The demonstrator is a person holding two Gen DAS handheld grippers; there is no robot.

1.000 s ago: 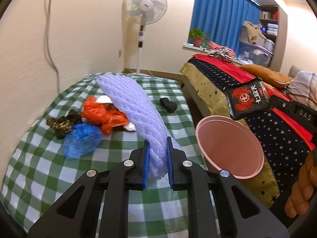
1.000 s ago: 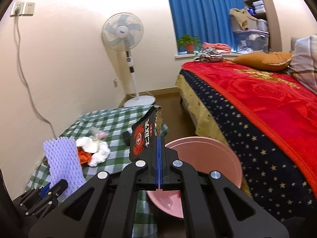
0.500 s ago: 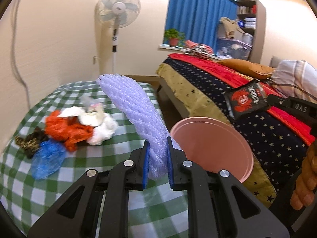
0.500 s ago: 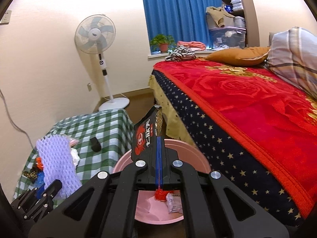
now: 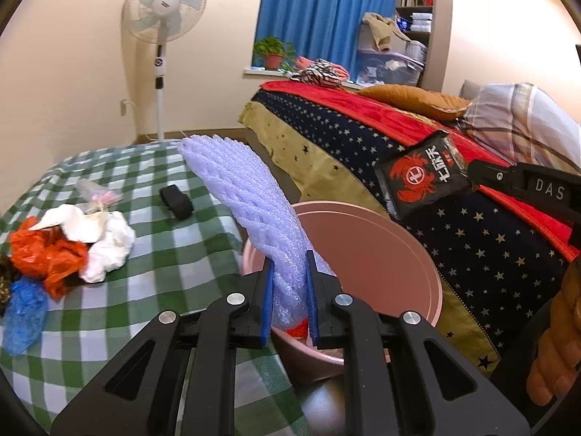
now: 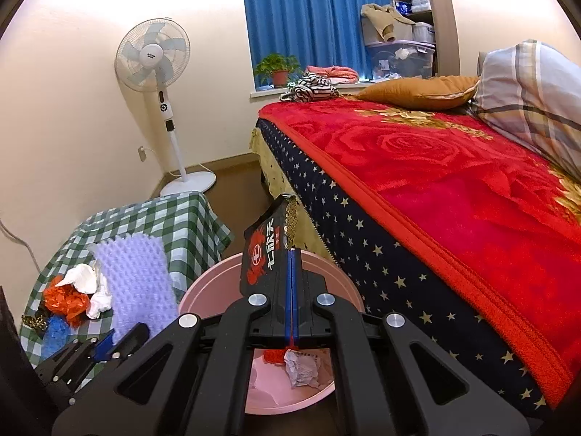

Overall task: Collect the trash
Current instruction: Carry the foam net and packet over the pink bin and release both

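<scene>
Over the round pink plastic bin (image 6: 337,279), which already holds scraps, the left tongs (image 5: 288,287) pinch a lilac foam net sleeve (image 5: 250,196) and the right tongs (image 6: 292,290) clamp a black crab-print snack packet (image 6: 267,250), while crumpled bags (image 5: 54,254) remain on the green-checked table (image 5: 174,254).

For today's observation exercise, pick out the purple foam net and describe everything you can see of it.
The purple foam net is a pale lilac sleeve of soft, springy-looking foam mesh, its surface a lattice of raised ridges and small holes. It stands up, curving back and left to a frayed top edge. The left gripper is shut on its lower end, blue pads pinching and squashing it there. It hangs at the near rim of the pink bin, beside the checked table; from the right wrist view it looks flat and rectangular.
</scene>
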